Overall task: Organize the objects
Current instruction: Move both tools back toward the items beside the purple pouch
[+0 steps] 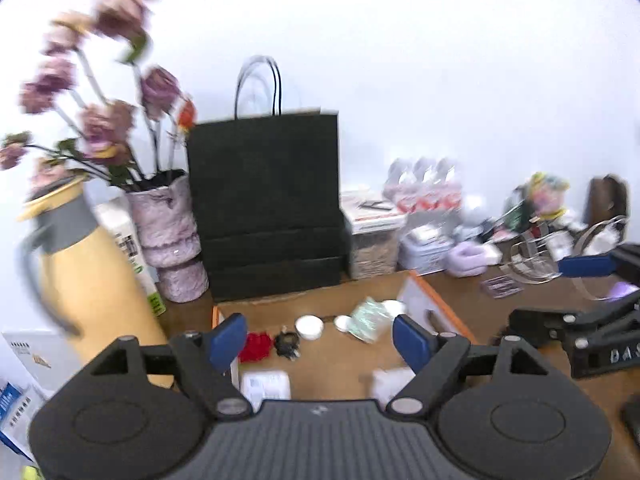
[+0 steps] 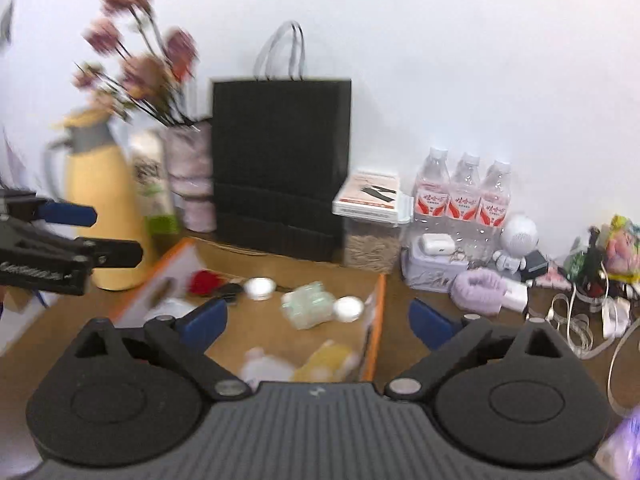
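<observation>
Both grippers hover empty above the open cardboard box (image 2: 372, 320), jaws spread wide.

Inside the box lie a red fluffy thing (image 1: 256, 345), a black clip (image 1: 286, 345), two white round lids (image 1: 309, 326), and a pale green packet (image 2: 307, 305); behind the box stands the black paper bag (image 1: 264, 204). The left gripper (image 1: 320, 340) and the right gripper (image 2: 318, 322) hold nothing. The views are blurred, so I judge a hasty reach could hit the box wall, or push the yellow jug (image 2: 106, 208) left of the box.
</observation>
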